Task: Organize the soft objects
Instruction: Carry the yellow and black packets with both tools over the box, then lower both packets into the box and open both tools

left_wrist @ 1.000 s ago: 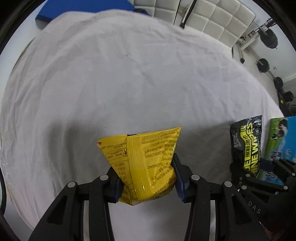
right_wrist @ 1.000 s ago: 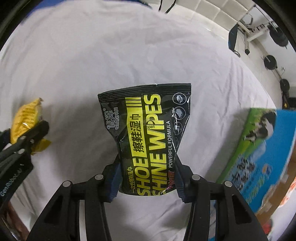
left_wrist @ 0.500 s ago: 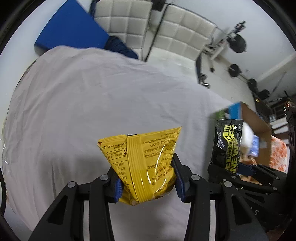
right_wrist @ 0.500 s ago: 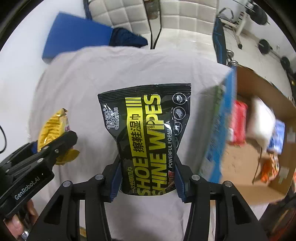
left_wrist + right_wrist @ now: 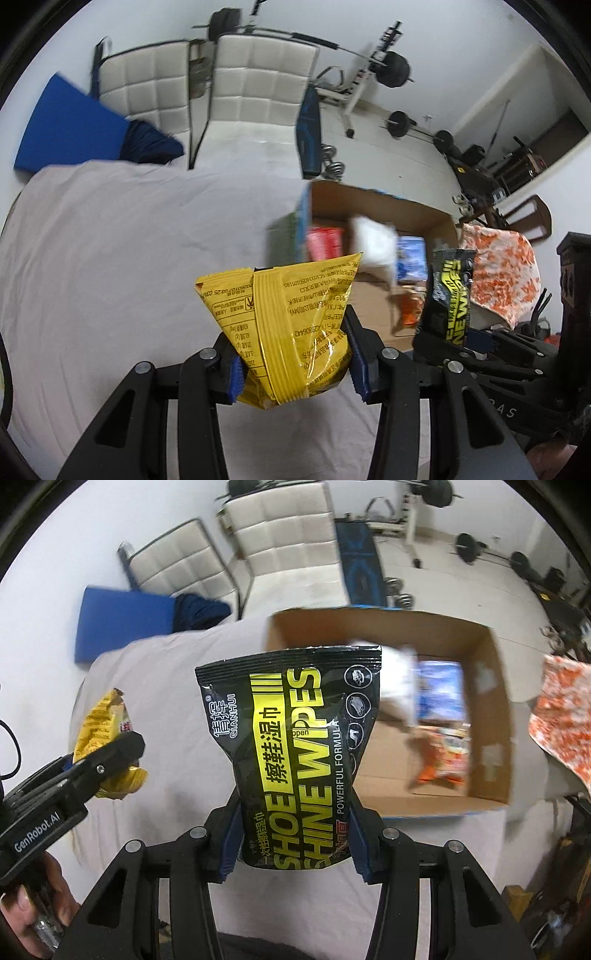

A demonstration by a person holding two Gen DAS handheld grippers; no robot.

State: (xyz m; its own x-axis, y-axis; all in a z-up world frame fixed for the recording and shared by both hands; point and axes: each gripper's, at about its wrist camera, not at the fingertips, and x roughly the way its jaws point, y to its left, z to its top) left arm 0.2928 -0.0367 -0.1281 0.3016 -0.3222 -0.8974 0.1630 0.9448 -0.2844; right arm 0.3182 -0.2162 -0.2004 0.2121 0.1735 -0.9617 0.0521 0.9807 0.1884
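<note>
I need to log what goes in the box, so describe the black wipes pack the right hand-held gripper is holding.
The wipes pack is a glossy black soft pouch with a sealed top edge, printed SHOE SHINE WIPES and POWERFUL FORMULA in yellow, with Chinese text and round icons. It stands upright, pinched at its lower part by the right hand-held gripper, lifted clear of the white sheet, in front of the open cardboard box.

Left gripper (image 5: 295, 363) grips snack packet (image 5: 284, 328) above cloth-covered table (image 5: 110, 258); right gripper (image 5: 295, 845) grips wipes pouch (image 5: 291, 753) to its right. Cardboard box (image 5: 491, 716) sits on table's far right, packets inside. Two chairs (image 5: 280, 542) stand beyond the far edge
</note>
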